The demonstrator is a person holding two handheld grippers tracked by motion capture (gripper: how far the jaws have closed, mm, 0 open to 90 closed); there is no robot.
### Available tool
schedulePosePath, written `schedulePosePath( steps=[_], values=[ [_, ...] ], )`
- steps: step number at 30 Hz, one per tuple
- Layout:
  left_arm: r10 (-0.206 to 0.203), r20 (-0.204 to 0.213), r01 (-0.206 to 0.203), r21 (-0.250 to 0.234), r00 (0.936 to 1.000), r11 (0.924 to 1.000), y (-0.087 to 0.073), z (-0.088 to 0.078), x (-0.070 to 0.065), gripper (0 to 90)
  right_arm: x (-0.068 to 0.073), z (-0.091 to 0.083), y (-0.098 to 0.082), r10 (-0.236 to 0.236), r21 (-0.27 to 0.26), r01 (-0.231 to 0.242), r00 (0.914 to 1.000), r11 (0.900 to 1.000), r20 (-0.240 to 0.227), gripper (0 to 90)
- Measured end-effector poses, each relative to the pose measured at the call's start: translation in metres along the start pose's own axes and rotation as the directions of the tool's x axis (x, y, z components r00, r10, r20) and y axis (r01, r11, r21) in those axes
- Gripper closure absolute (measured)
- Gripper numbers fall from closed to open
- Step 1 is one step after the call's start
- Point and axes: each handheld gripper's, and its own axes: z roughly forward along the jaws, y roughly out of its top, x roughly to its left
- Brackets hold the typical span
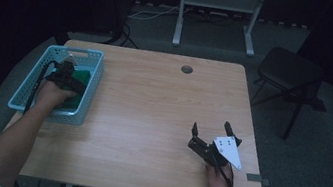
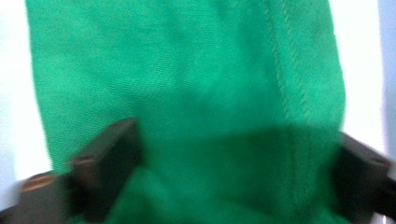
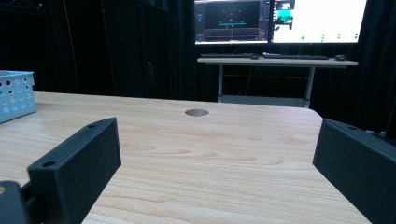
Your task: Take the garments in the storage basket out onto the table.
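Green cloth point(image 2: 187, 93) lies inside the light blue basket point(image 1: 29, 87) at the left edge of the tabletop point(image 1: 150, 121), toward its far left corner, and the left hand-held gripper point(image 1: 68, 69) is down in that basket right over it. In the left gripper view the fabric, with a stitched seam running down its right side, spreads between the two black jaws, which stand wide apart on either side of it; they look spread rather than pinched, so nothing is clamped yet, though the blur makes it hard to say whether the tips already touch the cloth. The work in hand seems to be taking the cloth out of the basket, and by that reading it is at an early stage: the reach into the basket is made, but the grip, the lift and the carrying out onto the wood are all left to do. The right hand-held gripper point(image 1: 212, 130) waits near the front right corner of the tabletop, well apart from the basket, its jaws parted and holding nothing; its own view looks across bare wood to a round cable hole point(image 3: 196, 112) near the far edge, with a corner of the basket at the left and lit monitors point(image 3: 280, 21) on a desk beyond.
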Motion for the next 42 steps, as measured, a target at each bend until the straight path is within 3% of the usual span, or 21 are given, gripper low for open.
schedulePosePath(
  steps=[3,6,13,20,22,26,30,31,42],
  values=[
    [0.073,-0.060,-0.074,-0.009,0.9955,0.9972,-0.003,-0.003,0.002,58.3,0.000,0.000,0.000,0.000,0.000,0.000,1.0000,1.000,-0.001,0.3],
    [0.113,-0.075,-0.114,-0.010,0.9907,0.9934,-0.004,-0.004,0.002,64.1,0.000,0.000,0.000,0.004,0.000,-0.004,1.0000,1.000,0.000,0.3],
    [0.149,-0.100,-0.148,0.016,0.9838,0.9889,-0.001,-0.005,-0.003,69.5,0.000,0.000,0.000,0.003,0.000,-0.003,1.0000,1.000,-0.001,0.3],
    [0.129,-0.071,-0.129,-0.006,0.9892,0.9916,-0.002,-0.007,0.001,70.8,0.000,0.000,0.000,0.001,-0.001,-0.001,1.0000,1.000,0.001,0.3],
    [0.129,-0.080,-0.131,-0.022,0.9884,0.9911,-0.002,-0.012,0.002,71.4,0.000,0.000,0.000,0.002,0.000,-0.002,1.0000,1.000,0.000,0.3],
    [0.106,-0.052,-0.108,-0.043,0.9931,0.9932,-0.002,-0.020,0.010,72.5,0.000,0.000,0.000,0.005,0.001,-0.005,1.0000,1.000,0.001,0.3],
    [0.114,-0.064,-0.117,-0.049,0.9914,0.9919,-0.002,-0.027,0.014,72.8,0.000,0.000,0.000,0.005,0.001,-0.005,1.0000,1.000,0.001,0.3],
    [0.106,-0.044,-0.108,-0.043,0.9933,0.9932,-0.002,-0.027,0.014,72.8,0.000,0.000,0.000,0.005,0.002,-0.005,1.0000,1.000,0.001,0.3],
    [0.112,-0.040,-0.114,-0.071,0.9929,0.9909,0.000,-0.044,0.020,73.0,-0.001,0.000,0.000,0.007,0.002,-0.007,1.0000,1.000,-0.006,0.3]
  ],
)
